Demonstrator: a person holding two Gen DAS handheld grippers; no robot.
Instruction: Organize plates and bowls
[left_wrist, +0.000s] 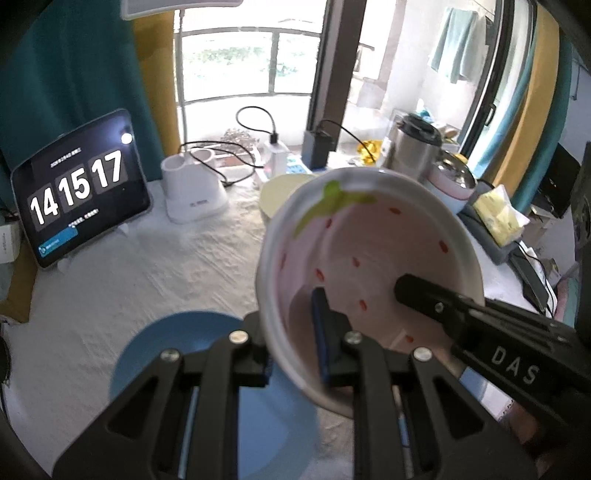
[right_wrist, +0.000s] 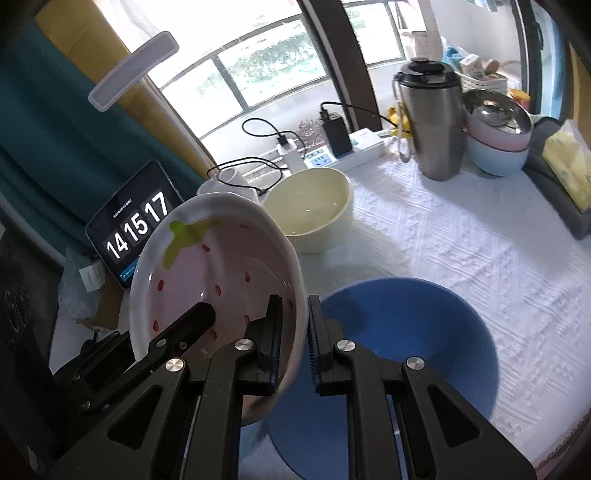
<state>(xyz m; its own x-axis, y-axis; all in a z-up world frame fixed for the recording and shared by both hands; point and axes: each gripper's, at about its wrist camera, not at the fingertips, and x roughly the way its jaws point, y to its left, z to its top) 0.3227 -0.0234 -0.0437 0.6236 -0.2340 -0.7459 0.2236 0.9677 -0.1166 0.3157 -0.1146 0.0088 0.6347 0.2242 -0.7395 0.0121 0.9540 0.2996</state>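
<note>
A pink strawberry-pattern plate (left_wrist: 369, 236) is held tilted in the air above a blue plate (left_wrist: 173, 347) on the white tablecloth. My left gripper (left_wrist: 291, 332) is shut on the strawberry plate's near-left rim. My right gripper (right_wrist: 295, 328) is shut on the strawberry plate (right_wrist: 221, 258) at its right rim; one of its fingers (left_wrist: 424, 295) reaches into the left wrist view. The blue plate (right_wrist: 406, 328) lies just right of and below the held plate. A cream bowl (right_wrist: 310, 206) stands behind.
A tablet clock (left_wrist: 79, 188), a white holder (left_wrist: 192, 188), chargers and a power strip (right_wrist: 351, 147) line the back. A steel tumbler (right_wrist: 436, 118), stacked bowls (right_wrist: 498, 140) and a tissue pack (right_wrist: 569, 170) stand at the right.
</note>
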